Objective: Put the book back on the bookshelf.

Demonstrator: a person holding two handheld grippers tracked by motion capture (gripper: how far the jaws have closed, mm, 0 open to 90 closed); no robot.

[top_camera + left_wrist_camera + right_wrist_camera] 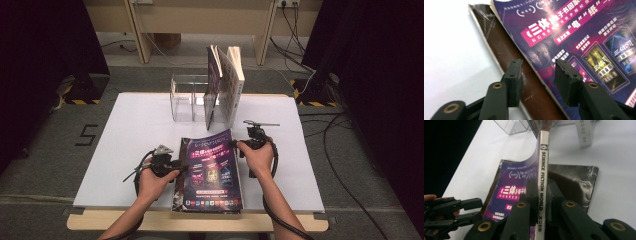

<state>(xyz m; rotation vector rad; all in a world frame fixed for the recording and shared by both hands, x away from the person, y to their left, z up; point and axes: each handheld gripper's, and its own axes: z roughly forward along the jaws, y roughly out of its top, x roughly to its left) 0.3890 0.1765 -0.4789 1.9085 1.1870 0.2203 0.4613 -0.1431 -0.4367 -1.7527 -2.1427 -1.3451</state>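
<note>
1. My left gripper (537, 75) stands released at the left edge of the purple magazine (210, 167), its jaws straddling that edge without pressing.
2. The magazine lies atop a dark magazine (574, 182) on the white counter (135, 135).
3. My right gripper (541, 195) is clenched on the magazine's spine, which is lifted.
4. Two magazines (227, 85) already stand by the clear rack (187, 97); I judge this one has yet to join them.
</note>
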